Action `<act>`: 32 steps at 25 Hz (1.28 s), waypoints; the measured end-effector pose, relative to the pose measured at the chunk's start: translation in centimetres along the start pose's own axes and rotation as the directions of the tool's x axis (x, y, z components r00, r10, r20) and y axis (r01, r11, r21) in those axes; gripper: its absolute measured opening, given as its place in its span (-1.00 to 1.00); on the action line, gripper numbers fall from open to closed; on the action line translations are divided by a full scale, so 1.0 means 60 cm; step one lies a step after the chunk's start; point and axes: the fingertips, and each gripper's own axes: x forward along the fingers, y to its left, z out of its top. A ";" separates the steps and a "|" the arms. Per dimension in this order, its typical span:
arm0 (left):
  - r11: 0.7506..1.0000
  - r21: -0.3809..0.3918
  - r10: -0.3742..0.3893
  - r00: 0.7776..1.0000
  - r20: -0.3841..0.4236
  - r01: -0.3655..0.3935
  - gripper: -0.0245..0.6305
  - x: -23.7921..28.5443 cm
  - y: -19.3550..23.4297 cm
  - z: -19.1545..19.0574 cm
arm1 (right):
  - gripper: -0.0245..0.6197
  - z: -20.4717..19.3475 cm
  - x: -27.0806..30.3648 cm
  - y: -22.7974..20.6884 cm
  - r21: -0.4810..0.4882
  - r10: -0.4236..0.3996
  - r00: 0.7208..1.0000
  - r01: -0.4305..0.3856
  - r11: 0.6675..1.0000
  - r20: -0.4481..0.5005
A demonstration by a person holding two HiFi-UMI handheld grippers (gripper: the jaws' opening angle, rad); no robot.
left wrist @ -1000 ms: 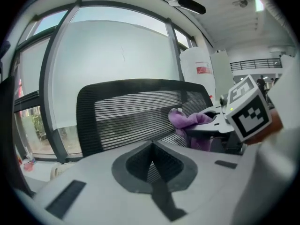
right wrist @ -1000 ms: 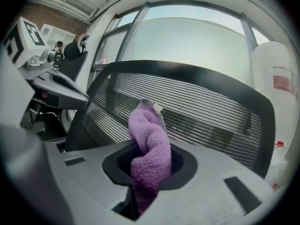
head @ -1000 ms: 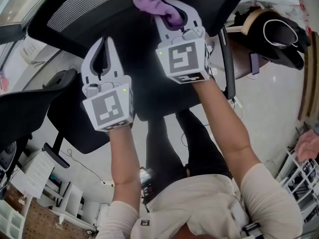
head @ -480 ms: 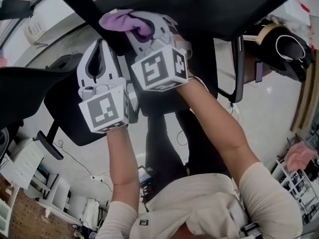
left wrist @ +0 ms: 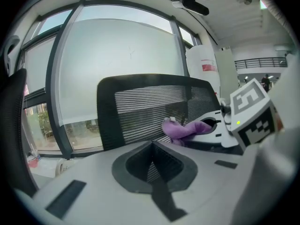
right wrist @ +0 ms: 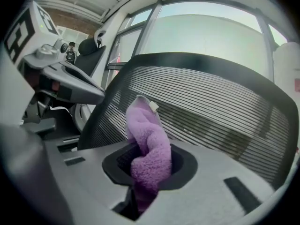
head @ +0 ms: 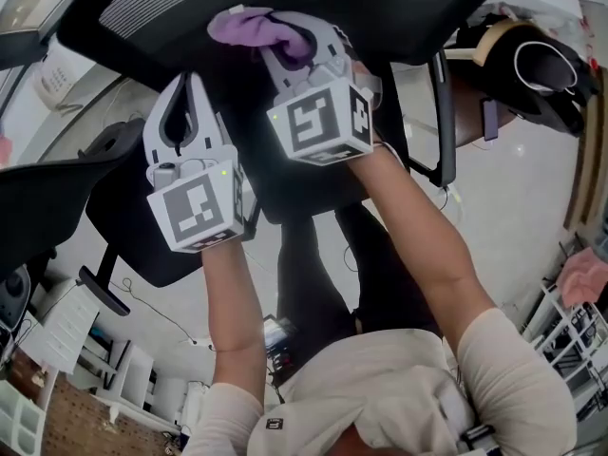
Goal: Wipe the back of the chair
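At the top of the head view, a black mesh chair back [head: 152, 3] spans the frame. The right gripper [head: 285, 38] holds a purple cloth [head: 249, 27] up at the chair's frame. The left gripper [head: 188, 84] hovers just beside it, lower and to the left.

Through the left gripper view, its jaws meet with nothing between them and point at the mesh, with the cloth off to the right.

Through the right gripper view, the jaws clamp the cloth, which stands upright before the mesh.
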 end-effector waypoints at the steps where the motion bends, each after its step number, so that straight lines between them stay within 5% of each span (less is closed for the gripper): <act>1: 1.000 0.004 -0.014 1.000 0.002 0.014 -0.91 0.007 -0.015 0.004 | -0.73 -0.018 -0.011 -0.024 0.010 -0.022 1.000 0.022 1.000 -0.014; 5: 0.997 0.029 -0.076 0.997 0.013 0.075 -0.91 0.033 -0.085 0.019 | -0.73 -0.095 -0.066 -0.137 0.067 -0.150 0.987 0.153 0.986 -0.051; 11: 0.987 0.064 -0.150 0.989 0.011 0.149 -0.91 0.068 -0.185 0.042 | -0.73 -0.195 -0.176 -0.283 0.175 -0.339 0.931 0.359 0.917 -0.135; 20: 0.979 0.095 -0.180 0.984 0.013 0.178 -0.91 0.084 -0.252 0.054 | -0.73 -0.194 -0.182 -0.284 0.199 -0.300 0.948 0.316 0.928 -0.108; 26: 0.984 0.072 -0.161 0.987 -0.012 0.161 -0.91 0.084 -0.238 0.047 | -0.73 -0.181 -0.166 -0.268 0.209 -0.267 0.959 0.281 0.937 -0.090; 32: 0.986 0.099 -0.132 0.991 0.002 0.131 -0.91 0.068 -0.195 0.037 | -0.73 -0.132 -0.104 -0.188 0.177 -0.152 0.987 0.160 0.971 -0.058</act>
